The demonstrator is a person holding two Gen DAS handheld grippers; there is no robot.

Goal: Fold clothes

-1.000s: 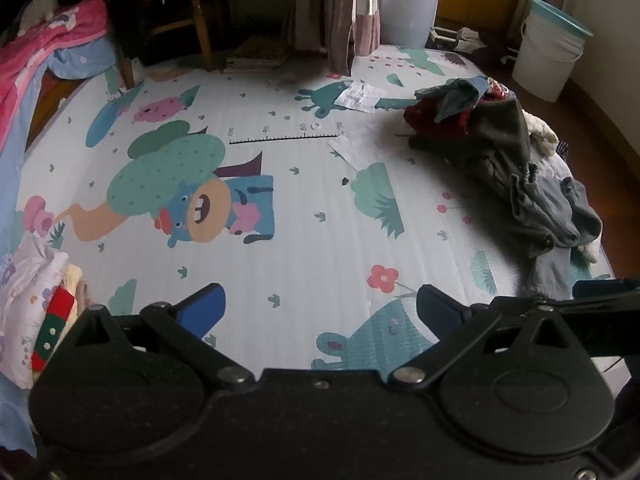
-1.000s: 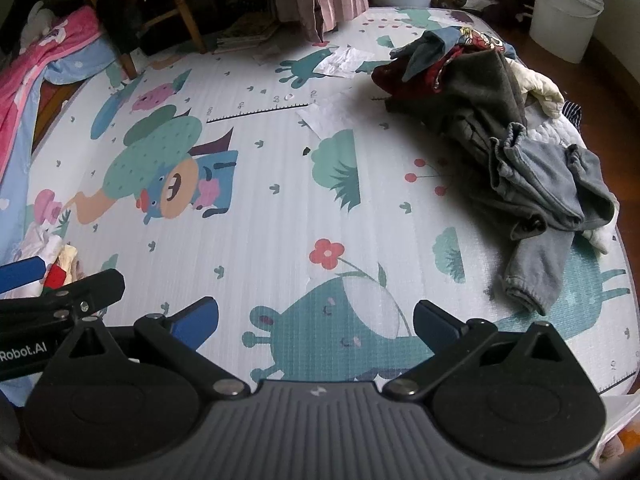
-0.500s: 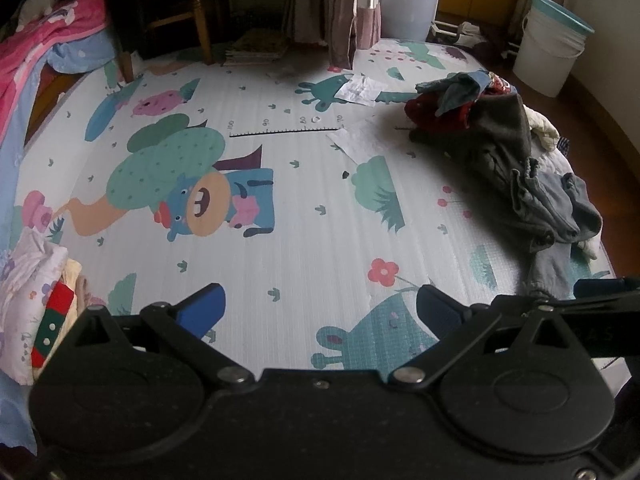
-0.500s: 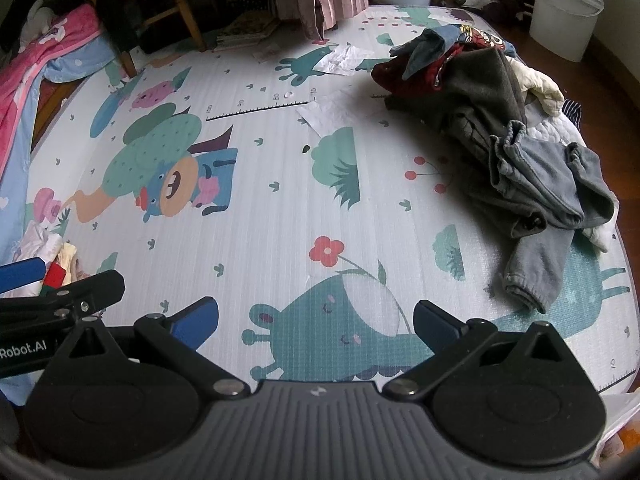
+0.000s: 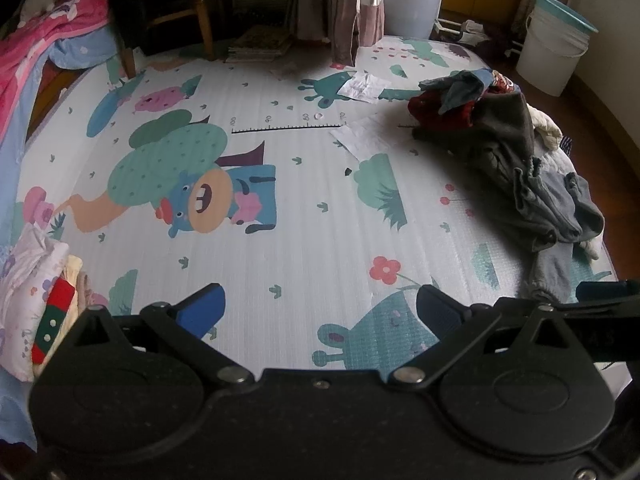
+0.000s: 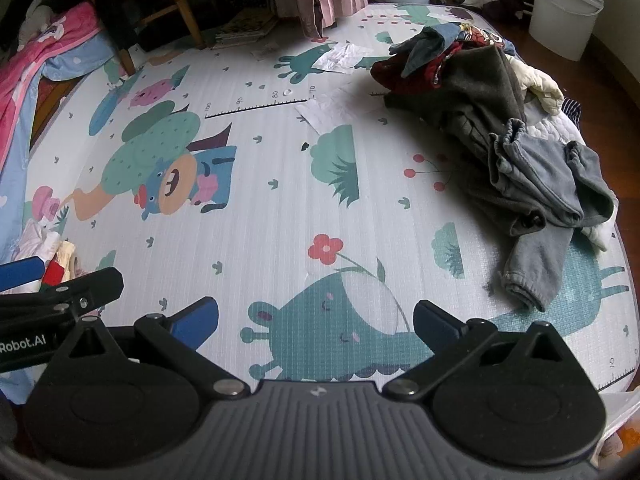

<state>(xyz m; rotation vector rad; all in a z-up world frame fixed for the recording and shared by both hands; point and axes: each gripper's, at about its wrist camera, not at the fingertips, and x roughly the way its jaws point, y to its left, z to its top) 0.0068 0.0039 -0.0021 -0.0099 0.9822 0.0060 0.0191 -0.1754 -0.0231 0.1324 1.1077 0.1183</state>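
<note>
A heap of clothes (image 6: 504, 128) lies on the mat's (image 6: 260, 216) right side — two papers (image 6: 340, 56) just left of it. Folded clothes (image 5: 36, 292) sit at the mat's left edge. Behind the mat stand a chair (image 5: 168, 4) and two buckets (image 5: 554, 42).

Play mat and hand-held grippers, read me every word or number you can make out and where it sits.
"Robot.AI": on the left hand-held gripper body, right wrist view.
"100", "90", "80", "70": above the ruler line printed on the play mat.
"10": by the mat's near right edge ruler.
Papers: unreadable.
</note>
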